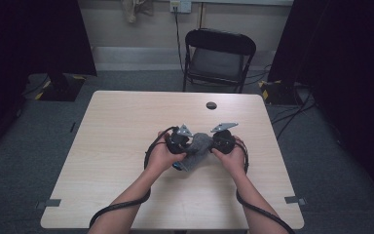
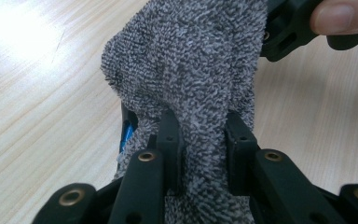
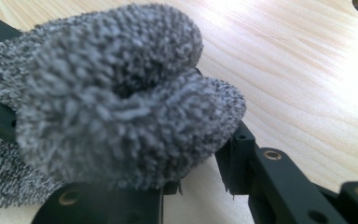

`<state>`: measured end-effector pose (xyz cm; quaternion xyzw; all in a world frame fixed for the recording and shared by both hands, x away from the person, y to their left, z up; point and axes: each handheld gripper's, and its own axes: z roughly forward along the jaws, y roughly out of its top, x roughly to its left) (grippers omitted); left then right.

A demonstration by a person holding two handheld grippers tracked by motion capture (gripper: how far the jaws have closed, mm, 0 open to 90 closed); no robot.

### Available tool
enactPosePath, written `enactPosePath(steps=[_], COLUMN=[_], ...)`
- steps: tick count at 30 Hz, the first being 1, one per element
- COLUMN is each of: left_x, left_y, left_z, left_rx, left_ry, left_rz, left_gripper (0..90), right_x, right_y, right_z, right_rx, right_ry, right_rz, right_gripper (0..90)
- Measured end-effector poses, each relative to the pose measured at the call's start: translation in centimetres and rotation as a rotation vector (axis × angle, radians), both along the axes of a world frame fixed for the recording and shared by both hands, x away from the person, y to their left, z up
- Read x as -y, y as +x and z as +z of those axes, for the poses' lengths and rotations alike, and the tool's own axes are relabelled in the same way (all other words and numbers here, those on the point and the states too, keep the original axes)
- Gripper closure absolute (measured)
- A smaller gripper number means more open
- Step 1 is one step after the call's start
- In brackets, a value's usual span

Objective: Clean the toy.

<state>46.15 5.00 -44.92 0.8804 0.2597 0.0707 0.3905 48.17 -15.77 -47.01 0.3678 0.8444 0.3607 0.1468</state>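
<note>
Item: grey fuzzy sock (image 1: 197, 148), held a little above the middle of the counter (image 1: 126, 126), stretched between two hand-held grippers. A blue patch (image 2: 127, 133) showed at its lower edge in the left gripper view.

Left hand-held gripper (image 1: 187, 146): jaws closed on the sock, pads pressing a fold of the fabric between them, as the left gripper view (image 2: 200, 140) showed. A grey three-cornered plate (image 1: 183, 130) sat on top. The left hand (image 1: 163, 155) wrapped its body.

Right hand-held gripper (image 1: 213, 143): jaws clamped on the other end of the sock; in the right gripper view (image 3: 186, 182) the bunched fabric bulged over and hid one jaw, the other standing bare beside it. The right hand (image 1: 233, 155) held it, and a fingertip (image 2: 338, 16) showed in the left gripper view.

Cables: one black cable (image 1: 119, 207) trailed from each hand-held gripper back along the forearms to the near edge.

Counter: pale wood grain, bare around the sock; a round dark cable hole (image 1: 211, 105) near the far edge, well apart from the sock. Nothing stood in the way of either hand-held gripper.

Room: grey carpet floor (image 1: 24, 161); a black folding chair (image 1: 217, 58) just beyond the far edge; black curtains (image 1: 29, 34) at both sides; a stand base (image 1: 61, 87) with yellow tape at far left; a wall socket (image 1: 180, 6) with a cord hanging down.
</note>
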Motion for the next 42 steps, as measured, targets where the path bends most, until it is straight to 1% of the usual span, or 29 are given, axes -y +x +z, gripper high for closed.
enactPosePath(steps=[6,9,10,11,15,18,24,30,33,36,38,42], left_x=[-1.0,-1.6,-2.0,-2.3,-3.6,-4.5,-5.5,-6.7,-7.4,-8.3,-9.0,-10.1], left_y=[-0.6,-1.0,-1.2,-1.3,-1.9,-2.4,-3.0,-3.8,-4.1,-4.6,-4.9,-5.4], left_z=[-0.1,-0.2,-0.2,-0.3,-0.5,-0.9,-1.1,-1.2,-1.4,-1.7,-1.8,-2.1], left_rx=[-0.006,-0.008,-0.009,-0.015,-0.033,-0.042,-0.049,-0.053,-0.058,-0.06,-0.066,-0.077], left_ry=[-0.009,-0.003,0.002,-0.002,-0.014,-0.015,-0.008,0.021,0.016,0.02,0.026,0.025], left_rz=[0.004,-0.001,-0.004,-0.008,0.001,0.002,0.0,-0.007,0.003,0.009,0.014,0.032], left_gripper=[72.8,72.8,72.8,72.9,72.9,72.9,73.0,73.1,73.2,73.2,73.2,73.2], right_x=[-0.3,-0.4,-0.4,-0.4,-0.4,-0.4,-0.5,-0.6,-0.6,-0.6,-0.6,-0.6], right_y=[-0.1,-0.1,-0.1,-0.1,-0.1,-0.1,-0.1,-0.1,-0.1,-0.1,-0.1,-0.1], right_z=[0.1,0.2,0.2,0.2,0.2,0.2,0.3,0.3,0.3,0.3,0.3,0.3], right_rx=[0.011,0.011,0.01,0.011,0.011,0.008,0.008,0.008,0.008,0.008,0.007,0.008], right_ry=[-0.027,-0.032,-0.033,-0.034,-0.035,-0.037,-0.047,-0.05,-0.054,-0.054,-0.051,-0.055], right_rz=[0.011,0.01,0.008,0.01,0.015,0.013,0.012,0.01,0.011,0.012,0.011,0.013], right_gripper=[72.7,72.7,72.7,72.7,72.7,72.7,72.7,72.7,72.7,72.7,72.7,72.7])
